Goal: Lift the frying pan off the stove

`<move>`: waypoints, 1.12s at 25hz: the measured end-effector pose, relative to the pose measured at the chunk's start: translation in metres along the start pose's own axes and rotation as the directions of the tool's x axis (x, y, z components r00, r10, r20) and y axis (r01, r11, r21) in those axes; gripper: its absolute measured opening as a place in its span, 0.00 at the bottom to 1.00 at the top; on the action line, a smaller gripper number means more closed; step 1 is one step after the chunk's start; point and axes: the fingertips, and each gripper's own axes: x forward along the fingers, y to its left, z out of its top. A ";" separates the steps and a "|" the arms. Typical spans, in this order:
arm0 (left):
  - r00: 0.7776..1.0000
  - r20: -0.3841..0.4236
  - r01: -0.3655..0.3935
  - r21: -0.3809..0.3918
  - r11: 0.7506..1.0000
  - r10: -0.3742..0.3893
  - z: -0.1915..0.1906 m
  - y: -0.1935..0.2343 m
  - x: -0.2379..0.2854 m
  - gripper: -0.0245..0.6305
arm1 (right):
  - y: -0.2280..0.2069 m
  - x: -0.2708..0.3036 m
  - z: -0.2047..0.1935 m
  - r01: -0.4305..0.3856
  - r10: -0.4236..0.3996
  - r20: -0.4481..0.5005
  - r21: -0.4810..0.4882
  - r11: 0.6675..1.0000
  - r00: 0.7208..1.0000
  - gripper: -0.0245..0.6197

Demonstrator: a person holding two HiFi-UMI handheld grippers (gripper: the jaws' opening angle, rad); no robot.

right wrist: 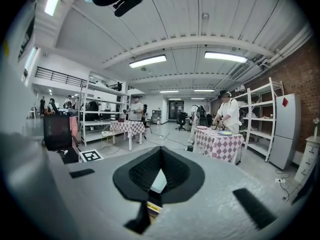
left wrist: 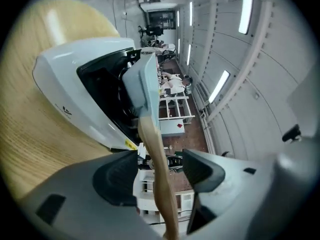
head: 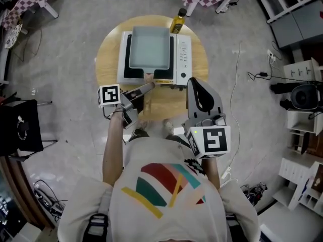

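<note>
A pale square frying pan (head: 149, 47) sits on the white stove (head: 182, 52), its wooden handle (head: 145, 88) pointing toward me. My left gripper (head: 135, 99) is at the handle's end. In the left gripper view the handle (left wrist: 155, 149) runs between the two dark pads (left wrist: 117, 176) of the left gripper (left wrist: 160, 171), with a gap on each side, so the jaws stand open around it. The pan (left wrist: 142, 79) rests on the stove (left wrist: 65, 84). My right gripper (head: 194, 84) hovers right of the handle, away from the pan. Its jaws (right wrist: 160, 156) are shut on nothing and face the room.
The stove stands on a round wooden table (head: 108, 49). A yellow oil bottle (head: 177, 20) is at the table's far edge, beside the stove. A black chair (head: 20, 127) stands at the left. Cables and shelving (head: 303, 110) lie at the right.
</note>
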 end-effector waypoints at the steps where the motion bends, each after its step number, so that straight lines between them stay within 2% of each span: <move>1: 1.000 -0.015 0.006 -0.011 1.000 -0.006 0.000 0.003 0.002 0.42 | 0.000 0.000 -0.001 0.001 -0.001 -0.002 0.000 1.000 1.000 0.03; 4: 0.995 -0.097 0.029 -0.051 0.998 -0.034 -0.006 0.005 0.011 0.42 | -0.001 -0.002 -0.004 0.007 -0.007 -0.013 0.000 1.000 1.000 0.03; 7: 0.977 -0.207 0.040 -0.078 0.996 -0.056 -0.018 0.002 0.018 0.42 | -0.002 -0.004 -0.009 0.012 -0.012 -0.026 0.000 1.000 1.000 0.03; 9: 0.966 -0.246 0.058 -0.092 0.994 -0.079 -0.021 0.001 0.023 0.41 | -0.001 -0.005 -0.013 0.017 -0.017 -0.035 -0.002 1.000 0.999 0.03; 15: 0.938 -0.324 0.090 -0.125 0.988 -0.126 -0.025 -0.002 0.033 0.32 | -0.003 -0.011 -0.020 0.038 -0.039 -0.053 -0.006 0.999 0.998 0.03; 18: 0.923 -0.369 0.076 -0.108 0.991 -0.111 -0.027 -0.002 0.034 0.22 | -0.004 -0.012 -0.021 0.047 -0.048 -0.058 -0.010 0.999 0.997 0.03; 22: 0.913 -0.398 0.052 -0.089 0.995 -0.083 -0.028 0.000 0.035 0.12 | -0.005 -0.012 -0.024 0.053 -0.053 -0.065 -0.010 0.999 0.996 0.03; 28: 0.901 -0.425 0.047 -0.101 0.994 -0.086 -0.031 -0.001 0.036 0.07 | -0.004 -0.009 -0.032 0.053 -0.053 -0.077 0.000 0.999 0.996 0.03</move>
